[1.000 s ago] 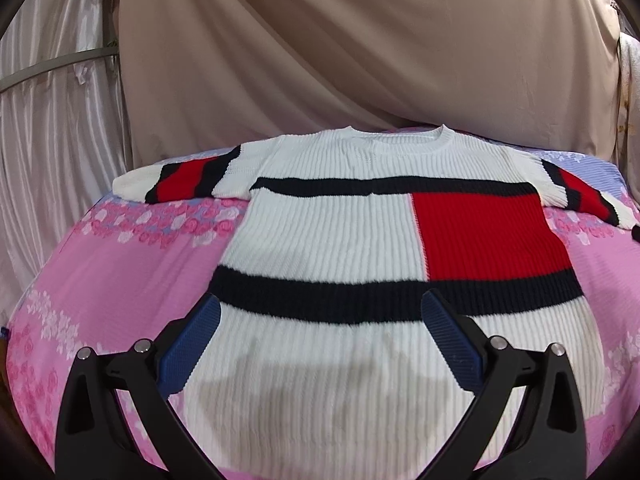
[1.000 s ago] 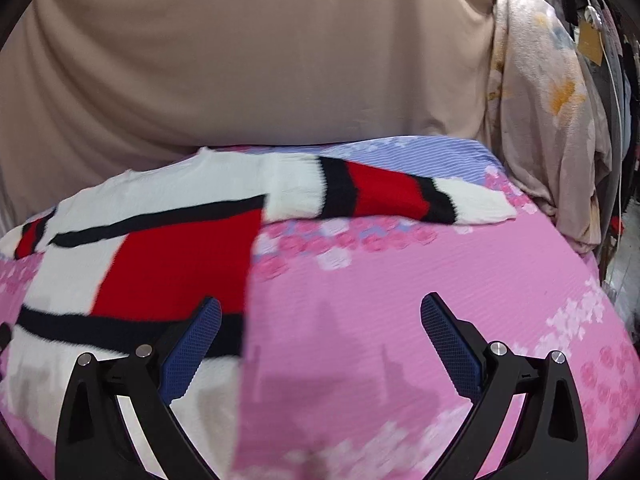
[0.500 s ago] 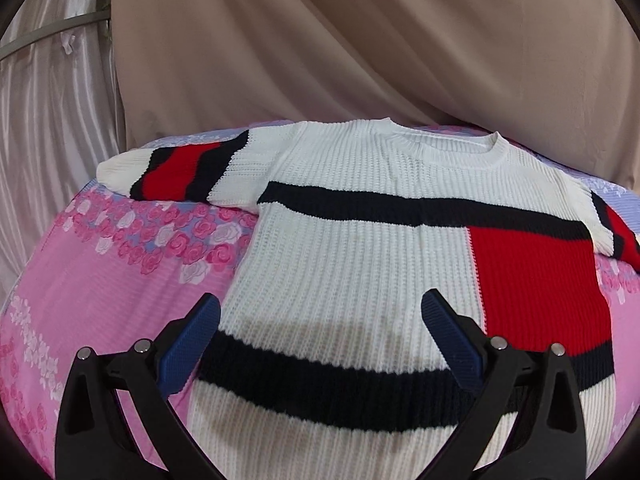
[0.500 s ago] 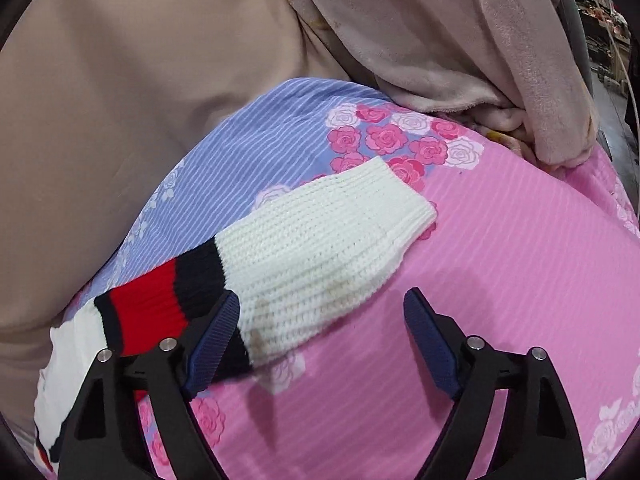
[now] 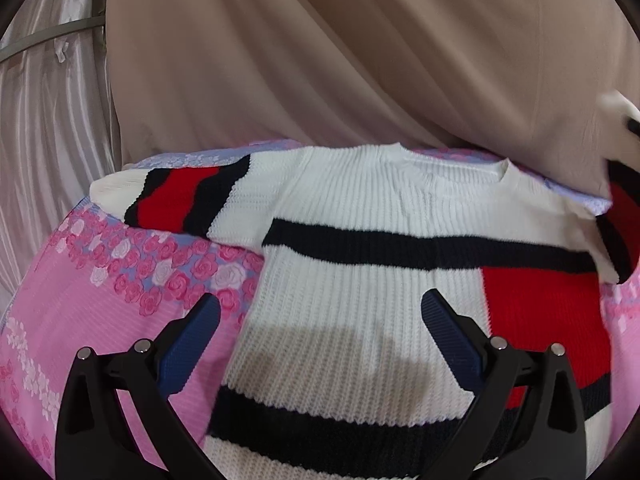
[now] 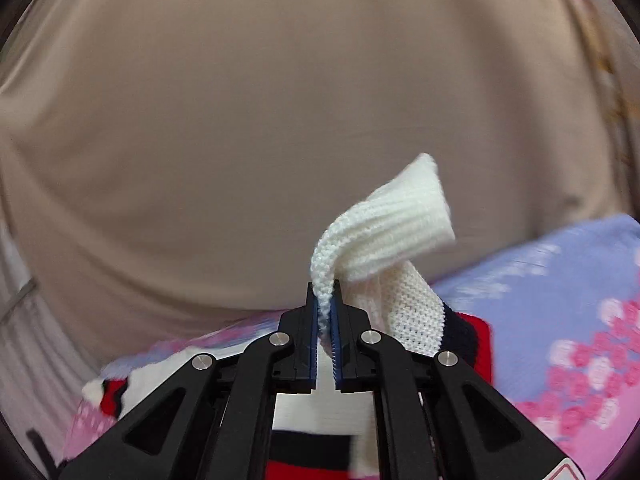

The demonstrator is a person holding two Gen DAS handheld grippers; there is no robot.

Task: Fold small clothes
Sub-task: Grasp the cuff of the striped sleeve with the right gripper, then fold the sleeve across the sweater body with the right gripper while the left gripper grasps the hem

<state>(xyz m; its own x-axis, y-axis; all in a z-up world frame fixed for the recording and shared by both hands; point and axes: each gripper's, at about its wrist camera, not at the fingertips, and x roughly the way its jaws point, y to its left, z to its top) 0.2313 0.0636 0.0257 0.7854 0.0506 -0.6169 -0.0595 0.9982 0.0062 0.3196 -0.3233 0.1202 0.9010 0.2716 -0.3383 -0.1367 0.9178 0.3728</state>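
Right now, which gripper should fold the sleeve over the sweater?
Probably the right gripper. It is already shut on the white cuff of the sweater and holds it lifted off the bedspread. The left gripper is open, holding nothing, above the sweater's body.

This looks like a bedroom in a home: a bed is spread with a soft pink bedsheet [image 5: 72,320] printed with roses and small white blossoms, with a lilac striped band [image 6: 560,272] along its far side. Behind the bed hangs a wide, loosely draped beige cloth [image 5: 360,60], and to the left a pale, shiny pleated curtain [image 5: 48,120] with a grey bar [image 5: 48,34] across it. A knitted white, red and black sweater [image 5: 360,272] lies spread flat on the bed.
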